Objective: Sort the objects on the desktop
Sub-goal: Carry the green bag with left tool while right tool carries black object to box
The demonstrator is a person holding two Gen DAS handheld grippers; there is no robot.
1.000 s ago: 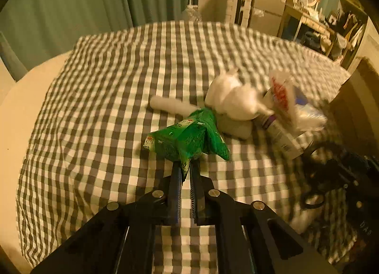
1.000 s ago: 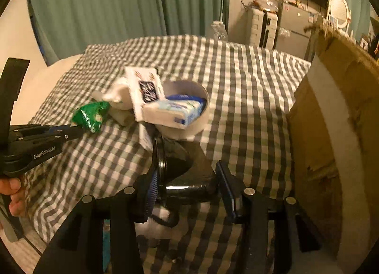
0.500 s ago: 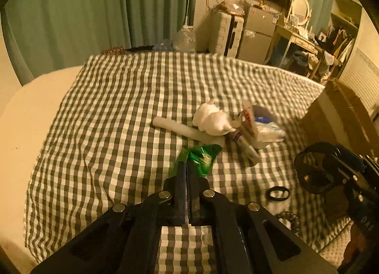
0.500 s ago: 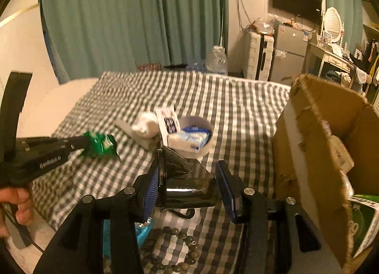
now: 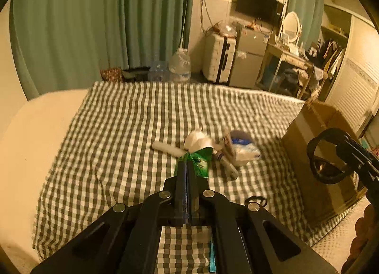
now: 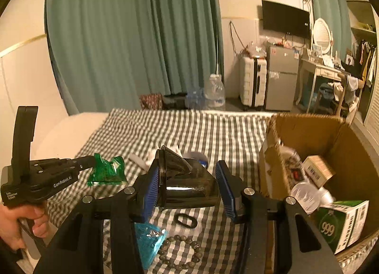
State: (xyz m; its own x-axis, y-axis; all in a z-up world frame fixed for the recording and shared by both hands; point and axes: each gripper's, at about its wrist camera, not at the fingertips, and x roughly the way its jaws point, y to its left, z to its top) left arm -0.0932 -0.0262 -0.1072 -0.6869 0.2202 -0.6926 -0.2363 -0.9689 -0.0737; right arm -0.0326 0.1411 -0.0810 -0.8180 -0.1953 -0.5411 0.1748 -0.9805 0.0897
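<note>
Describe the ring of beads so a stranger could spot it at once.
Start at the open cardboard box on the grey-and-white checked cloth. Beside it, at the cloth's near edge, a loop of small round dull beads lies flat. The black oval ring nearby is solid; the crinkly blue packet isn't beaded.
</note>
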